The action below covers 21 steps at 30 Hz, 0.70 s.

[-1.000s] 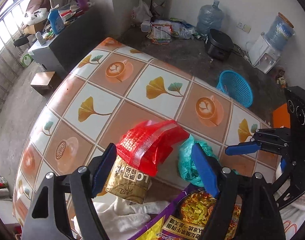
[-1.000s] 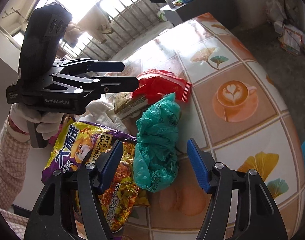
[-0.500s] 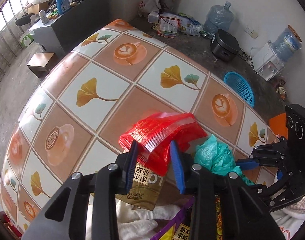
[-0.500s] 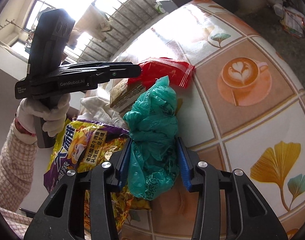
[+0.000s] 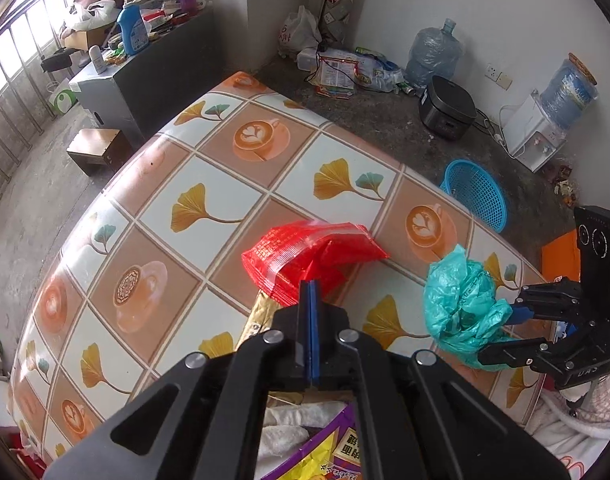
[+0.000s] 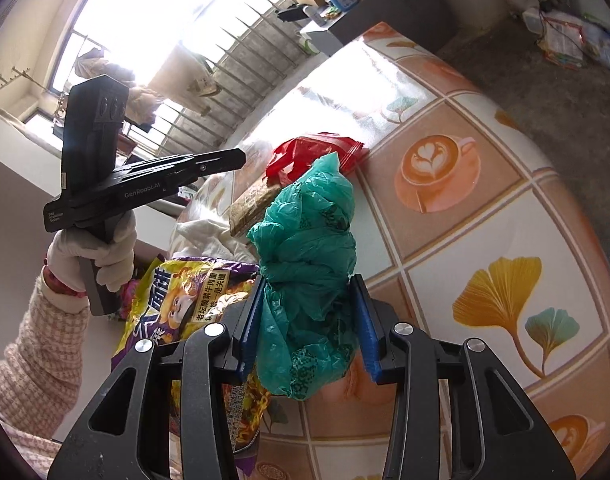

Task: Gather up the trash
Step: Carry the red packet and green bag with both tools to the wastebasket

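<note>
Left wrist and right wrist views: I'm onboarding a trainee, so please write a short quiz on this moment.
1. True or false: the right tongs are shut on the green bag.
2. What does the red bag partly cover? A. gold packet B. bottle C. mug
3. Fill in: the left tongs are ____ (open/shut).

Key: 1 true; 2 A; 3 shut.

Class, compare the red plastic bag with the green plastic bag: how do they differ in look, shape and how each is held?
The red plastic bag is flat and translucent; the green plastic bag is crumpled into a bulky, opaque wad. The left gripper is shut fully on the red bag's edge, while the right gripper stays wider, clamping the green bag's middle. Both are thin plastic trash, each gripped over the tiled table.
</note>
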Motion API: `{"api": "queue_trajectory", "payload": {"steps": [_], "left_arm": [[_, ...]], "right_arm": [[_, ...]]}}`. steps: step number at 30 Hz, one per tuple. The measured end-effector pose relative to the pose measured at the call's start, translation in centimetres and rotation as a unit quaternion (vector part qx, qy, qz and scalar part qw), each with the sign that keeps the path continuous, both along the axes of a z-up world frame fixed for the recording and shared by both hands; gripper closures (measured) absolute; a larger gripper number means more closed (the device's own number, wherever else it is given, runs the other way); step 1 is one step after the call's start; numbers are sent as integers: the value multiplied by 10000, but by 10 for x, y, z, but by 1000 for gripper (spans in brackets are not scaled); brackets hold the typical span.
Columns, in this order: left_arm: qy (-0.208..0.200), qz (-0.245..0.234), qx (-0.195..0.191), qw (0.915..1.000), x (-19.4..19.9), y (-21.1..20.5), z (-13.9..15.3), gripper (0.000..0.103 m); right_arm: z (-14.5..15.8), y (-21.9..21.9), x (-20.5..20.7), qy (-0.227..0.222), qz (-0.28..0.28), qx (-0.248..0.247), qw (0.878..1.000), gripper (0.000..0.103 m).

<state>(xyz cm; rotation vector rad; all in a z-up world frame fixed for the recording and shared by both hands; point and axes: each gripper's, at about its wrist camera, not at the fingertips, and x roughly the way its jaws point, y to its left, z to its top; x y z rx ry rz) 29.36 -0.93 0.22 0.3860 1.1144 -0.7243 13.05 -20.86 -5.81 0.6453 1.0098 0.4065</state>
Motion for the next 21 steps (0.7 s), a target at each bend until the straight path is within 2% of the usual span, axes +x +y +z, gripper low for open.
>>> {"api": "queue_trajectory", "payload": {"steps": [4,6,8,9,12,13,17,21], "left_arm": [[-185,-125,-76,9997,-13,-3,18,103],[-435,-238,5,9988,-19,-8,22,103],[-452,-403,32,9982,-22,-15,22,102],[-438,-446,66,9980,-22,-19,19,97],[-534,-638,311,9961,-20,-35,7,59],[-645,-713,422,9945,-19,-40,2,56],[-903,-913,1144,9851,-10,-60,-26,56],[-721,-887,1429,9831,9,-64,-51,56]], "right_arm": [[4,-3,-6,-81,-90,15,9999,64],[5,-6,-10,-116,-127,12,9999,64],[6,-8,-13,-140,-160,20,9998,64],[5,-8,-14,-146,-184,20,9997,64],[4,-15,-16,-137,-264,25,9996,64],[3,-17,-15,-123,-298,26,9995,64],[-3,-26,-12,-41,-426,35,9991,64],[-10,-36,-8,21,-521,72,9986,64]]}}
